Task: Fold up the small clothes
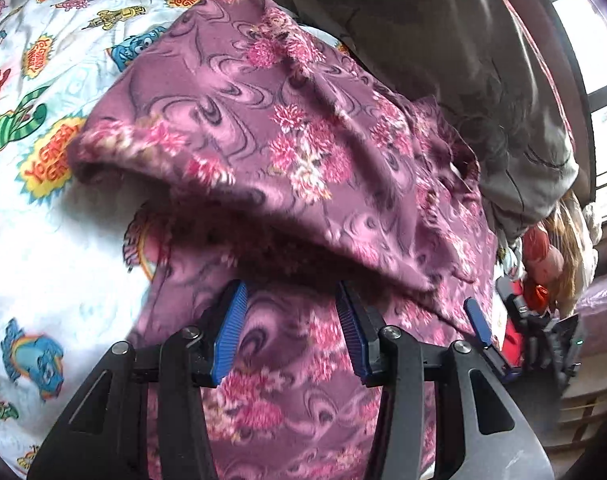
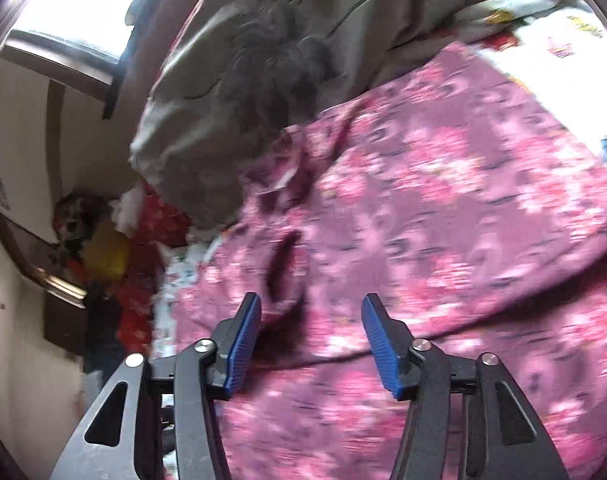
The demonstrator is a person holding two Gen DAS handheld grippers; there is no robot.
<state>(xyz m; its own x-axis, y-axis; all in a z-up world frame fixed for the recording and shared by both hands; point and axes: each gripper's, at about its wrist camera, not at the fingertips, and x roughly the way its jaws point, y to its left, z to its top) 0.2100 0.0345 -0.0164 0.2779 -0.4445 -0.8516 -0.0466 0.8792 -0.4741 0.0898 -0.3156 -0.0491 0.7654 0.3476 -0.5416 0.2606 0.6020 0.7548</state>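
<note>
While two tools, left tool and right tool, gape released, one purple floral cloth lies folded

Cartoon-print bed sheet carries it all — purple floral garment spread across it, grey cloth heaped just beyond the garment.

This is a bedroom in a home: the work surface is a bed spread with a white children's sheet printed all over with bright cartoon characters and comic-style lettering. A grey-beige quilt with a dark floral print lies bunched along the bed's far side, and a purple floral fleece cloth is draped over the sheet. Past the bed stands a daylit window with a dark frame, beside plain cream walls, and a jumble of red and yellow fabric or toys sits heaped in the corner.
</note>
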